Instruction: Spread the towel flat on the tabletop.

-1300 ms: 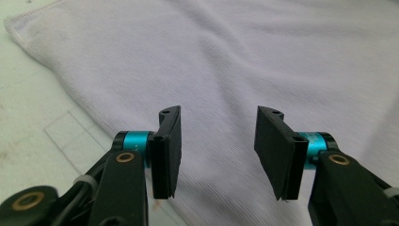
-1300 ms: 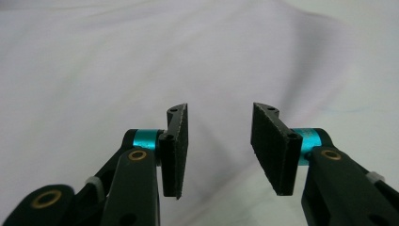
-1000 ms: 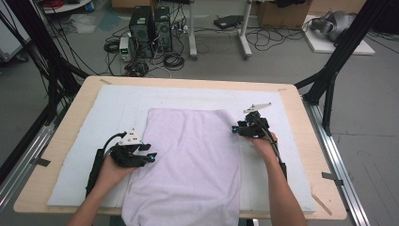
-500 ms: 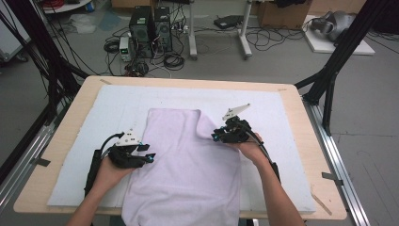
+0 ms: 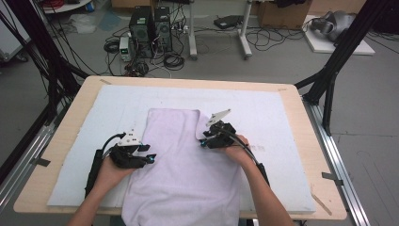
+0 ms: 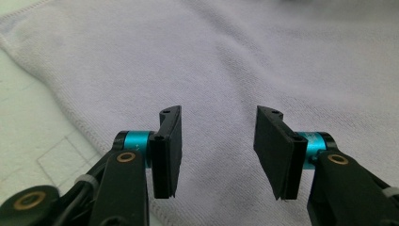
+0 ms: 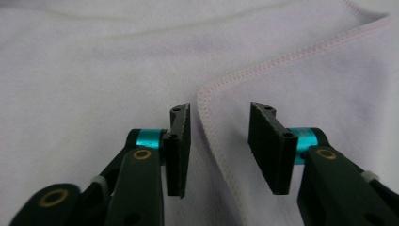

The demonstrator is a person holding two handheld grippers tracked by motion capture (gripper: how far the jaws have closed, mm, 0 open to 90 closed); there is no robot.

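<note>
— Where is the towel (image 5: 181, 165) lying against your claws?

— I'm seeing it spread down the middle of the white mat (image 5: 282, 117) on the table (image 5: 70, 113), its near end hanging over the table's front edge. My left gripper (image 5: 149, 157) is sitting at the towel's left edge, jaws parted over flat cloth (image 6: 263, 61) and pinching nothing. My right gripper (image 5: 203, 140) is hovering over the folded-over right side; its jaws have just been opening, and the stitched hem (image 7: 221, 136) is running up between the pads without either pad pressing it, so that claw is released too.

— How is the towel looking?

— Pale lilac, soft looped weave, with a pinkish stitched border. The far right corner is lying folded inward onto the main sheet, so the right side is doubled there. The left half is lying smooth.

— Edges and room?

— The mat is showing bare on both sides of the towel and beyond its far end, wider on the right. The towel's left hem (image 6: 56, 94) is lying straight on the mat, just beside the left claw.
</note>
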